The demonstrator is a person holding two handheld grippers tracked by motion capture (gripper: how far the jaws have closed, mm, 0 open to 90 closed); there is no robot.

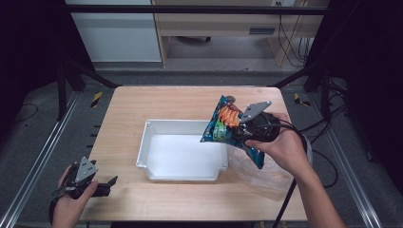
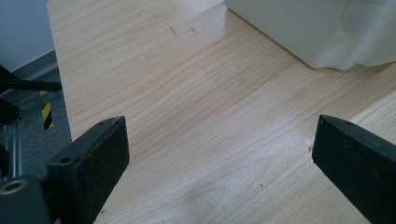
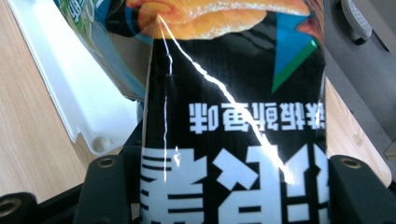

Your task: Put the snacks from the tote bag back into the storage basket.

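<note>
Snack bag (image 1: 227, 124) hangs tilted over the white bin's (image 1: 151, 172) right rim, pinched by the right gripper's (image 1: 243, 129) closed fingers, apparently to drop it inside. Left gripper (image 1: 97, 186) rests open-fingered at the worktop's (image 1: 157, 99) corner, empty and clear.

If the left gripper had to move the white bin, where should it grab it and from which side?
Take the white bin by its flared rim on the near-left corner, coming from the left gripper's own side. The rim juts out like a lip thin enough for the jaws, and that corner lies closest, away from the snack bag held by the right gripper.
</note>
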